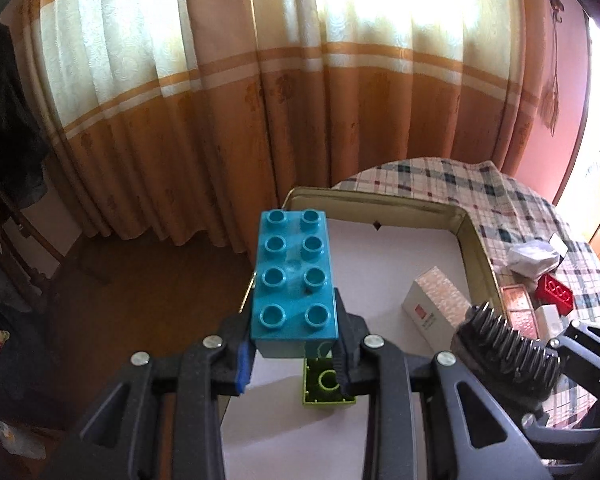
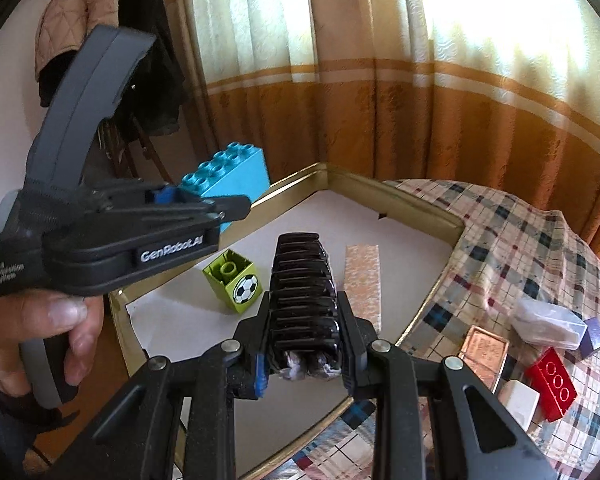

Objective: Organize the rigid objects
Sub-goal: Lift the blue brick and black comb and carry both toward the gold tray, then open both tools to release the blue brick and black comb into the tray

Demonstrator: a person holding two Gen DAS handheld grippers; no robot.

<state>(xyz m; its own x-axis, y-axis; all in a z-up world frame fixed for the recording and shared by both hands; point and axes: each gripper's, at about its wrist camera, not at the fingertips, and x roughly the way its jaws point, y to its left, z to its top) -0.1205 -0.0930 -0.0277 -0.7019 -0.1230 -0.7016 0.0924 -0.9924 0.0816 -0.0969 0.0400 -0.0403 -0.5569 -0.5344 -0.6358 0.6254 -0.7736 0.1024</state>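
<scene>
Over the tray (image 2: 416, 206), the left gripper (image 1: 294, 344) squeezes a blue block (image 1: 294, 280), hiding part of the green block (image 1: 327, 388) below. Beside it, the right gripper (image 2: 305, 354) squeezes a black ribbed thing (image 2: 303, 300), hard to name.

The green block (image 1: 327, 384) sits half hidden — behind the blue brick (image 1: 294, 280).

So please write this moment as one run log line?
left tool: shut on blue brick | right tool: shut on black ribbed piece | both over gold tray | green brick in tray
</scene>
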